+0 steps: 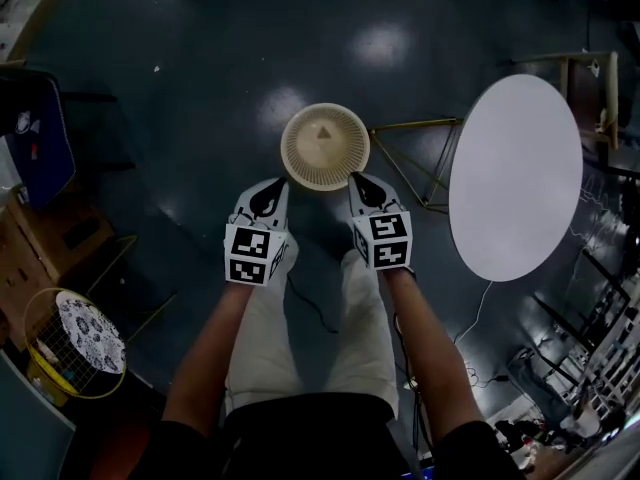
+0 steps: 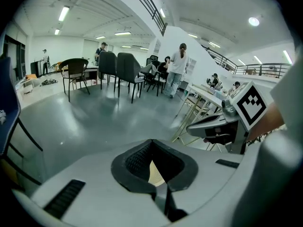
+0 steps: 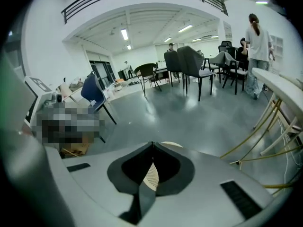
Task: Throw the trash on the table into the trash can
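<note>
A round cream mesh trash can (image 1: 325,146) stands on the dark floor right in front of me. Both grippers hang above its near rim, side by side. My left gripper (image 1: 270,186) is shut, its jaws meeting with nothing between them. My right gripper (image 1: 362,180) is shut and empty too. In the left gripper view the trash can (image 2: 156,175) shows through the gap behind the shut jaws, and the right gripper (image 2: 191,129) shows alongside. It peeks through in the right gripper view as well, trash can (image 3: 150,176). The round white table (image 1: 515,178) is on my right, and I see nothing lying on it.
Gold metal legs (image 1: 420,158) spread under the table beside the can. At the left are a blue chair (image 1: 35,133), a cardboard box (image 1: 50,238) and a yellow wire basket (image 1: 75,343). Dark chairs (image 2: 128,72) and standing people are farther off across the room.
</note>
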